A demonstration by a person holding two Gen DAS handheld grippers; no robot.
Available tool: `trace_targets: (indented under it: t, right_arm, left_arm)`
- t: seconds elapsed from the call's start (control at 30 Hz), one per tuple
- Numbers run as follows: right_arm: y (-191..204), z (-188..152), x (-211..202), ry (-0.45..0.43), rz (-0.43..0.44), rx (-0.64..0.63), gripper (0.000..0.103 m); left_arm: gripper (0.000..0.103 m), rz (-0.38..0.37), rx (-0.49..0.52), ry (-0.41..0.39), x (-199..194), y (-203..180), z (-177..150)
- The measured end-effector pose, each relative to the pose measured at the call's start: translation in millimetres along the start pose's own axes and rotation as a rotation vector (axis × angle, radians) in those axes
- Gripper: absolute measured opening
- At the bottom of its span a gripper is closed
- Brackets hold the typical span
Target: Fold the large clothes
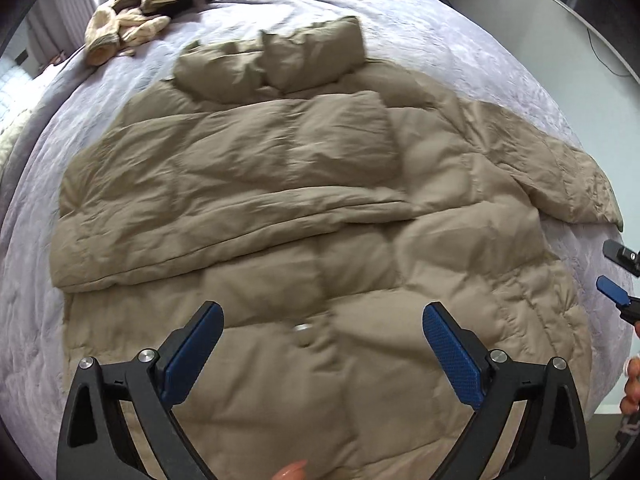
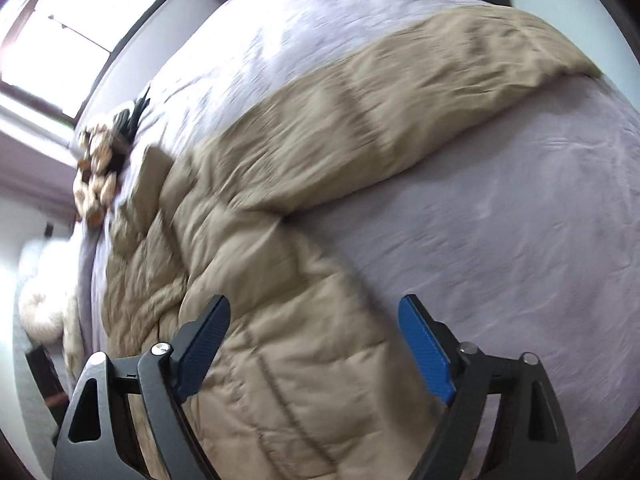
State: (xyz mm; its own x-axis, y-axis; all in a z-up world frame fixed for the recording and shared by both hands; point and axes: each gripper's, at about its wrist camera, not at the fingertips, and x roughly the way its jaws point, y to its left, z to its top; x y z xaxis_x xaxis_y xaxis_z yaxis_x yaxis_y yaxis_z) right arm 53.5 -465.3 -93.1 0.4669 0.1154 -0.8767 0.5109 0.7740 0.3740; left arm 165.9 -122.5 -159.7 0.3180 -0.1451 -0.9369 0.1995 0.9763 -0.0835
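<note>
A wide bed (image 1: pixel 460 32) covered in a pale lilac quilted bedspread fills the room's middle. Spread across most of it lies a large tan puffer jacket (image 1: pixel 280 208), flat with its hood toward the bed's far edge and its hem toward the near edge. One sleeve is folded across the chest, making a thick horizontal band; the other sleeve (image 2: pixel 400 92) stretches out toward the bed's right edge, its cuff close to that edge. Near the far left corner of the bed sits a crumpled heap of cream and brown patterned clothing (image 1: pixel 132 8), well apart from the jacket. A bright window (image 2: pixel 80 28) stands beyond that side of the bed. The left gripper (image 1: pixel 322 316) hovers over the jacket's hem area, its blue-padded jaws spread wide and pinching nothing, above a small metal snap (image 1: pixel 303 327) on the jacket's front. The right gripper (image 2: pixel 314 312) hangs over the jacket's right side near the bed's near edge, jaws likewise spread apart and empty, with jacket fabric and bare bedspread showing between them.
</note>
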Motion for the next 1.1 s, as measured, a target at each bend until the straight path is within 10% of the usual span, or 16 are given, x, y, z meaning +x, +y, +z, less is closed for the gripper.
trace_targets:
  t: [0.53,1.1]
  right_arm:
    - [-98.9,68.0,-11.2,-0.184,0.047,0.281,0.089]
    - [-165.0,152.1,32.5,-0.209,0.333,0.621,0.084]
  left_arm:
    - [0.100,0.002,0.020,0.068,20.0,-56.9,18.7]
    - [0.100,-0.064,-0.019,0.014,12.3,-51.4,32.0]
